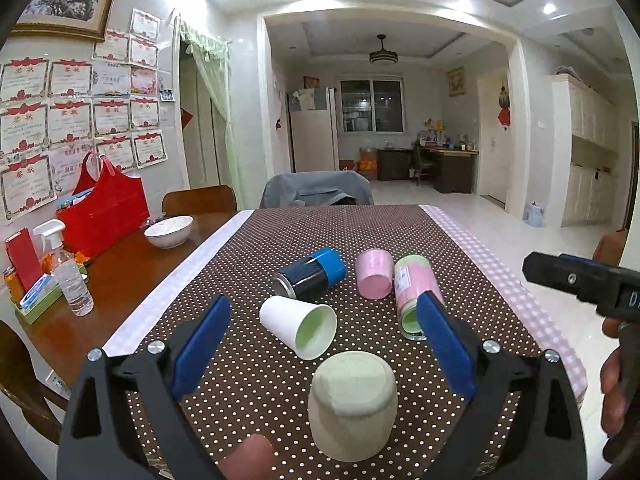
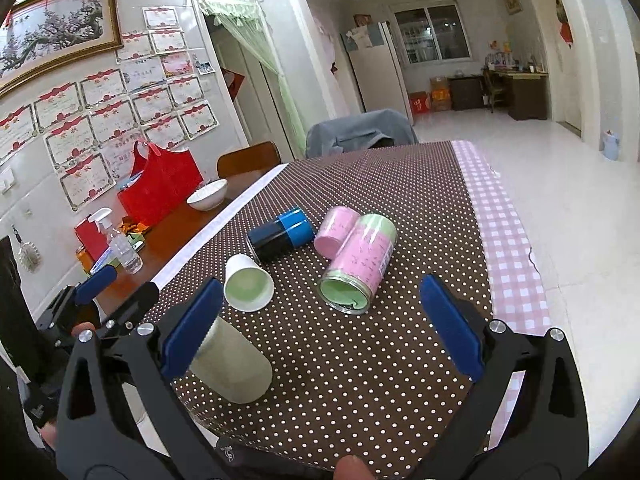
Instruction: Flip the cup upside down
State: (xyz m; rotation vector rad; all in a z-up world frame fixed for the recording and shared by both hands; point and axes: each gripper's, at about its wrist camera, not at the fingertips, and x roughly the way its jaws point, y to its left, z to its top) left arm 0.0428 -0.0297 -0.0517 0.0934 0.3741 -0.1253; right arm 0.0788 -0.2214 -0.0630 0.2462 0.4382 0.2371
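Both grippers stood with their blue-padded fingers spread wide and nothing between them as five cups and tins sat on a dotted brown tablecloth (image 1: 400,224). The left gripper (image 1: 324,344) framed a pale green cup (image 1: 352,404) that stood mouth-down, base uppermost, just ahead of its fingers and touching neither pad. The right gripper (image 2: 320,332) hovered to that cup's right, its left pad (image 2: 192,328) overlapping the cup's upper edge in view, though contact could not be told. Beyond lay a white paper cup (image 1: 298,330) on its side, mouth toward the cameras, then a blue-and-black tin (image 1: 310,272), a pink cup (image 1: 374,274) and a pink-and-green tin (image 2: 358,264), all tipped over. Judging from this, one cup appeared already inverted and the white paper cup looked the likely next candidate; taking it would call for closing across its thin wall gently and rolling the wrist to bring the rim down. The near table edge was cut off, and the tins' printing was too small to read.
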